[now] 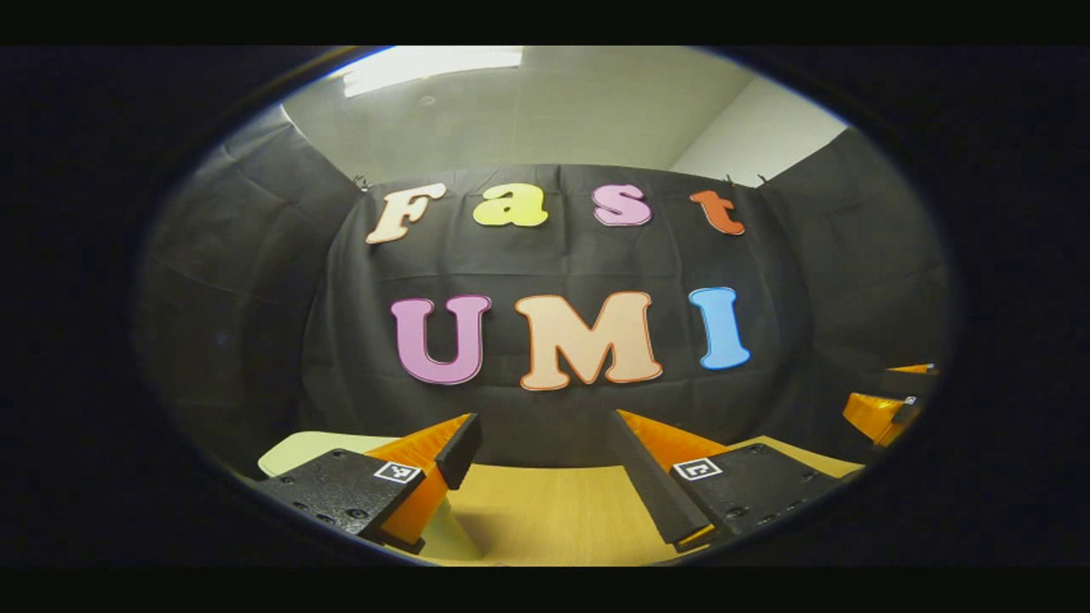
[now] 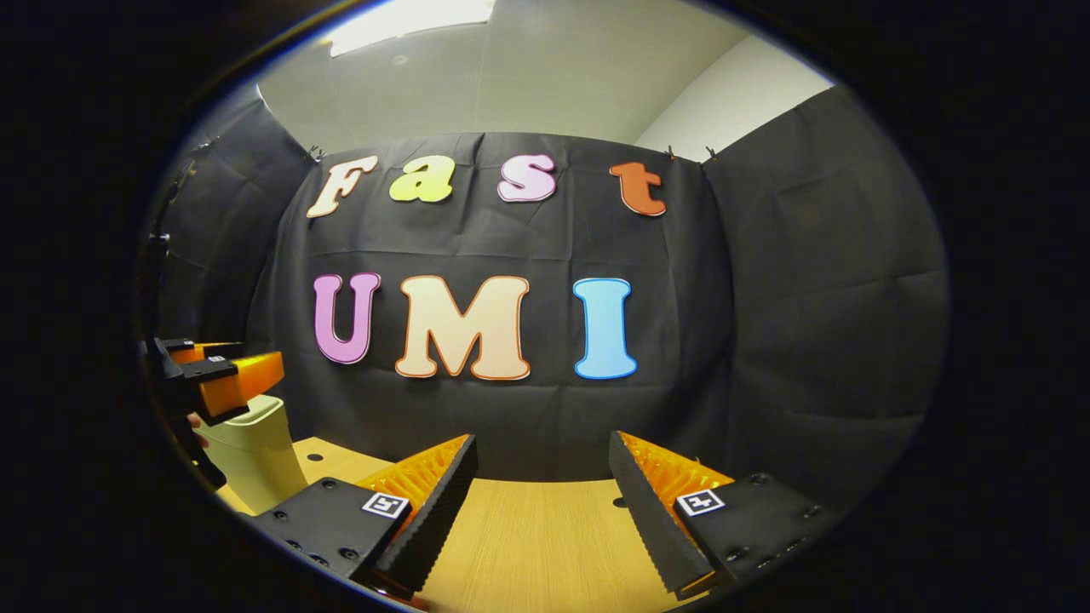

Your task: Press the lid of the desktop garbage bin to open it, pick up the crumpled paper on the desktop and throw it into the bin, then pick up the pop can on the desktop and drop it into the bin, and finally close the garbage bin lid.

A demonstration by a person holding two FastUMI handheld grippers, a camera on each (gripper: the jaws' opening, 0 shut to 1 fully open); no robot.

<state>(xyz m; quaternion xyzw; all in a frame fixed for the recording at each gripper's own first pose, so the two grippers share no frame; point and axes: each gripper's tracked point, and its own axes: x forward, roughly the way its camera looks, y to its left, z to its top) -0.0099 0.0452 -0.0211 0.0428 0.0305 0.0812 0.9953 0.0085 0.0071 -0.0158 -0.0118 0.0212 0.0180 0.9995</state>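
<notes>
In the left gripper view, we saw the left claw (image 1: 545,443) held above the pale wooden desktop (image 1: 553,519), its two fingers spread wide apart with nothing between them. Just under and beside its left finger (image 1: 426,477) lay the pale cream plastic lid of the garbage bin (image 1: 315,447), flat and closed. Far off to the right of this claw, the other gripper (image 1: 886,413) poked in at the edge.

In the right gripper view, we had the right claw (image 2: 541,485) over the same desktop, fingers likewise well apart and empty. Away to its left stood the bin (image 2: 255,451), with the left claw hovering just above its lid.
</notes>
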